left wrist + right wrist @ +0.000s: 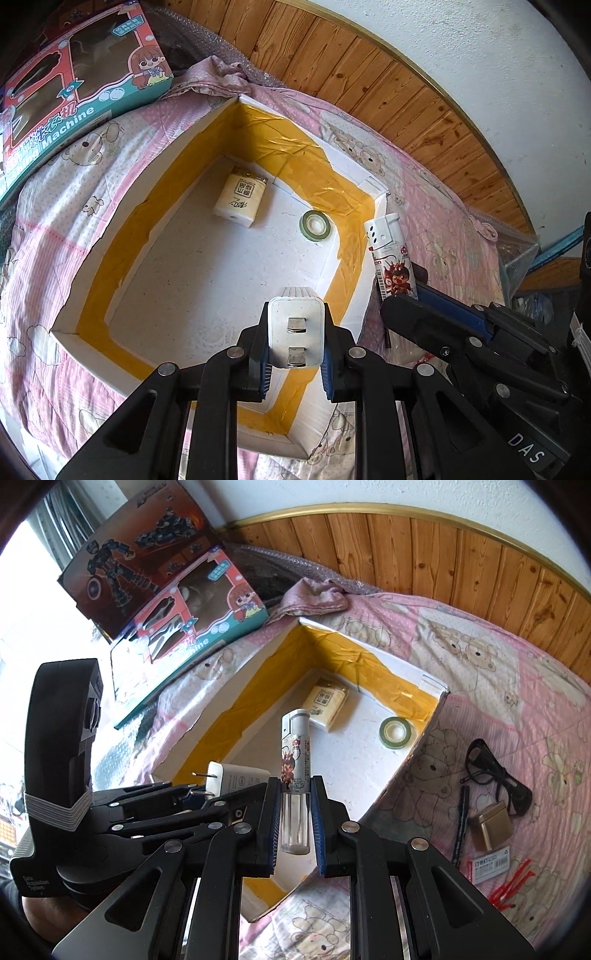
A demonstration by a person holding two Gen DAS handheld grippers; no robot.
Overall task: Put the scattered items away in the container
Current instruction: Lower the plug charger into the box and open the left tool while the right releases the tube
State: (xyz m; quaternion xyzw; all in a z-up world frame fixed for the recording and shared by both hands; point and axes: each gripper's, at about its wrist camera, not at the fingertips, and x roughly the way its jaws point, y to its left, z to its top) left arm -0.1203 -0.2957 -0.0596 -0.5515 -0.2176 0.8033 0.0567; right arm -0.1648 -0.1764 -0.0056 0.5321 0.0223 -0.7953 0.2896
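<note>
Charger (294, 332) is clamped in left gripper (295, 360) and upright lighter (294, 775) in right gripper (294, 834), both held directly above open white box (173, 147), ready for dropping.

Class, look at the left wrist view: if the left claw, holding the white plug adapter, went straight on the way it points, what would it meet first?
Probably the white foam floor of the yellow-taped box, since the left claw and its white plug adapter aim at bare floor short of the green tape roll. Depth is uncertain.
</note>
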